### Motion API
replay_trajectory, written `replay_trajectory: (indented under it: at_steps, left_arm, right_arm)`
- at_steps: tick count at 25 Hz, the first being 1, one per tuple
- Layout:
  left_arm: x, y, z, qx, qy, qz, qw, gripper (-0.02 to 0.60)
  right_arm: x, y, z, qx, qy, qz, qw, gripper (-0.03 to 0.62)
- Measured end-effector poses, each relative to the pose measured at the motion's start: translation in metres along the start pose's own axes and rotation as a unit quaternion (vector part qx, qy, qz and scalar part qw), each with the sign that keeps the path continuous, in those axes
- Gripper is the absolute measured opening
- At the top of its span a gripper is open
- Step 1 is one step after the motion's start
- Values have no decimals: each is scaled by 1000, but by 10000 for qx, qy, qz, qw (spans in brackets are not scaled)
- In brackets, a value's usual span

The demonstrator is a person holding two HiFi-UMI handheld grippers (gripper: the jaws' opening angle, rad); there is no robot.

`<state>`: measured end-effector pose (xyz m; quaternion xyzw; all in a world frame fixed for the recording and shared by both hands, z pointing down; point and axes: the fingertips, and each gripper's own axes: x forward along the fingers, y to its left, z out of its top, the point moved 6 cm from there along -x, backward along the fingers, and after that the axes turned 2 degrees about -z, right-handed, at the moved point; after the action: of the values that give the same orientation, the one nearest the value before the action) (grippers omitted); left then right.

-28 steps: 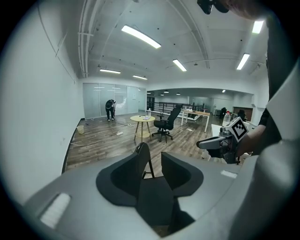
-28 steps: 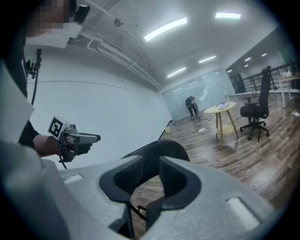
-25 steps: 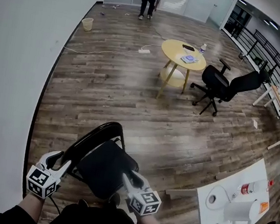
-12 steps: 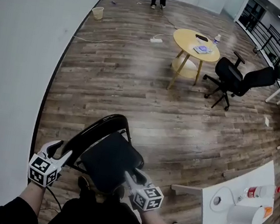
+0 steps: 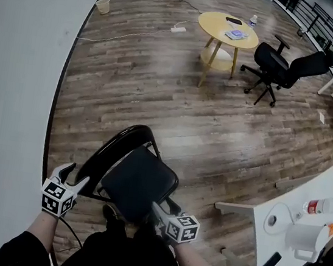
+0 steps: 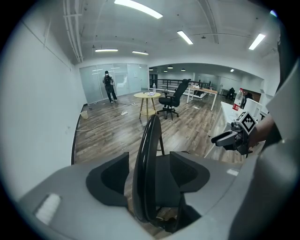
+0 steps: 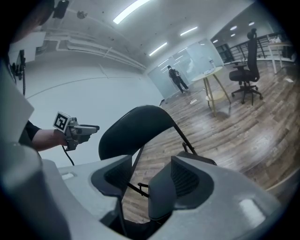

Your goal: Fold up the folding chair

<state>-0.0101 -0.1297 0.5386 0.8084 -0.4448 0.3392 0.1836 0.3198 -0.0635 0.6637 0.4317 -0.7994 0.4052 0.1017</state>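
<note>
Black steel and black padding, that's the folding chair [image 5: 130, 173]. It stands on the wood-plank floor [image 5: 159, 97] right at the person's feet, well short of the round yellow table [image 5: 229, 29] and with plenty of bare floor between the two.

Here's the change: both hands have dropped lower around the chair over the last second, and both sets of jaws have just been opening. The left gripper [image 5: 74, 175] sits at the end of the curved backrest [image 6: 147, 164] farthest from the yellow table. Its jaws are spread wide, with the backrest's edge standing between them and a gap on each side, so nothing is pinched. The right gripper [image 5: 162, 208] is at the corner of the seat [image 5: 143, 187] farthest from the yellow table. Its jaws are parted too; a thin frame tube runs close by one of them, but the pads press on nothing.

What does that mean for the job? By my reading the chair rests free on the floor, and the fold hasn't started: the seat looks to lie flat and open.

As for direction, the backrest's long curve runs on a diagonal, with one end at the left gripper and the other aimed roughly toward the yellow table. The seat juts out square to that line, so the chair faces across, neither at the table nor away from it. The chair's tall axis, legs to backrest top, looks upright.
</note>
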Motion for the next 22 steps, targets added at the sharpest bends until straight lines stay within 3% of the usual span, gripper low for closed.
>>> replay_trajectory:
  at_steps: [15, 22]
  left_arm:
    - [31, 14, -9, 887, 765, -656, 9910, 295]
    - [42, 18, -14, 1029, 1036, -824, 9858, 297]
  right_arm:
    - [39, -19, -79, 1120, 374, -691, 9906, 345]
    - [59, -52, -111, 1880, 475, -1117, 9746, 362]
